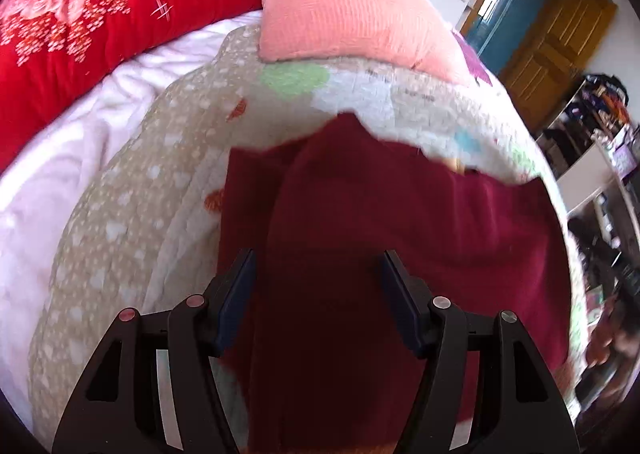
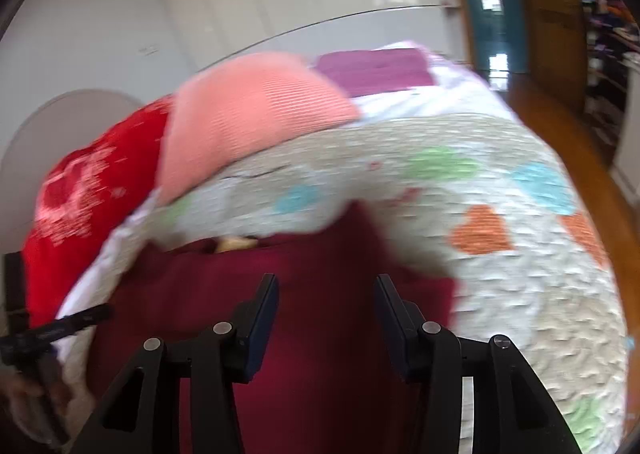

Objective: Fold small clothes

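A dark red garment (image 1: 380, 214) lies flat on the heart-patterned quilt (image 1: 160, 158), with one fold running up its middle. My left gripper (image 1: 318, 266) hovers over the garment's near part, jaws wide apart and no cloth pinched between the pads. In the right wrist view the same garment (image 2: 320, 274) fills the lower centre. My right gripper (image 2: 326, 288) stands open above it, and its pads press on nothing. A blurred black part, probably the left gripper (image 2: 60, 328), shows at that view's left edge.
A pink pillow (image 1: 344, 2) and a red flowered blanket (image 1: 80, 22) lie at the far side of the bed, with a white sheet (image 1: 60, 158) to the left. The quilt's edge drops to a wooden floor (image 2: 560, 114) on the right. Cluttered shelves (image 1: 596, 126) stand beyond.
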